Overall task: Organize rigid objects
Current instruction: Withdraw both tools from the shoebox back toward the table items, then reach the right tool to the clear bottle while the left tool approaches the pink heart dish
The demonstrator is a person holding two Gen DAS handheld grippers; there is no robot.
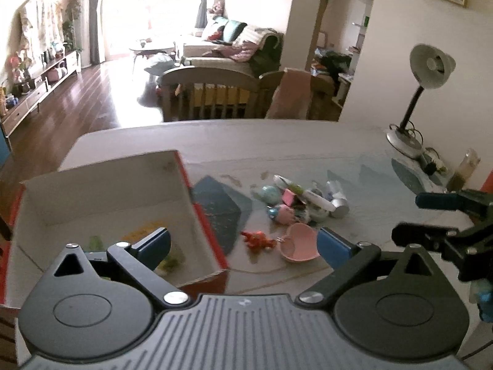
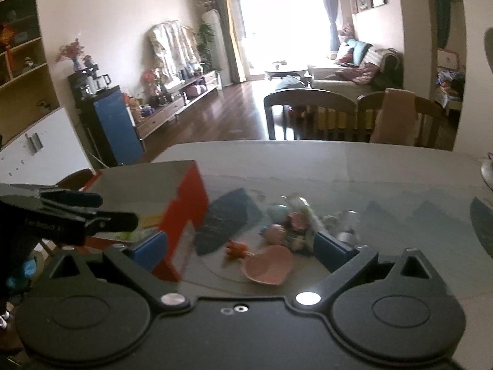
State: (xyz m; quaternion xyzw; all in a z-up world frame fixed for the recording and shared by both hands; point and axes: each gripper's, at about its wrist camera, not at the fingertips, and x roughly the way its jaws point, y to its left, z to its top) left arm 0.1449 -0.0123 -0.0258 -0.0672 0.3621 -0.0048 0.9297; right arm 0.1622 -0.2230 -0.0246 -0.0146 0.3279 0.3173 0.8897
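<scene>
A red box with a white inside (image 1: 101, 191) stands open on the table at the left, with green and yellow bits on its floor (image 1: 171, 260). A pile of small toys and tubes (image 1: 303, 199) lies to its right. In front of the pile lie an orange toy figure (image 1: 257, 240) and a pink heart-shaped dish (image 1: 300, 242). My left gripper (image 1: 243, 245) is open and empty, above the box's right wall. My right gripper (image 2: 240, 246) is open and empty, above the orange figure (image 2: 235, 248) and pink dish (image 2: 268, 266). The box (image 2: 185, 203) shows at the left there.
A desk lamp (image 1: 428, 71) and a jar (image 1: 465, 168) stand at the table's far right by the wall. Two wooden chairs (image 1: 212, 92) stand behind the far table edge. The right gripper also shows in the left wrist view (image 1: 431, 215).
</scene>
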